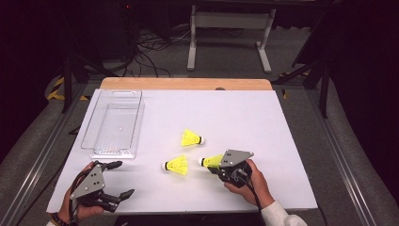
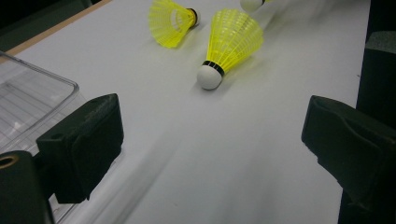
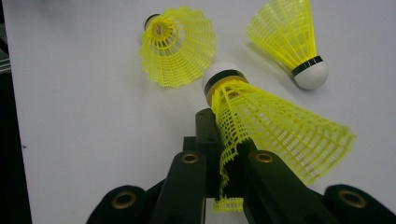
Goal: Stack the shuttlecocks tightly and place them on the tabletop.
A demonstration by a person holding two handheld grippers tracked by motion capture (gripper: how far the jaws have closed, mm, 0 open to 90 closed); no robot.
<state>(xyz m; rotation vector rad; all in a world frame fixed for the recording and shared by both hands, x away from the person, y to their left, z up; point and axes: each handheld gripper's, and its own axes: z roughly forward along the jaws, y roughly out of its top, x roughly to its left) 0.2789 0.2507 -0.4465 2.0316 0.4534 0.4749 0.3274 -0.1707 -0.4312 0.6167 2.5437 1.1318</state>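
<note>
High view: right gripper (image 1: 212, 162) clamped on skirt of held shuttlecock (image 1: 210, 161), near table's (image 1: 244, 117) front right; two loose shuttlecocks (image 1: 177, 165) (image 1: 192, 138) just beside; clear bin (image 1: 114, 123) far left, likely the drop spot. Left gripper (image 1: 123, 178) idle, jaws wide apart.

Left gripper view: gaping jaws, nothing between, bin corner (image 2: 32, 105) close.

Right gripper view: jaws pinching mesh skirt edge (image 3: 275, 128), cork pointing away, thin hold, could slip.
</note>
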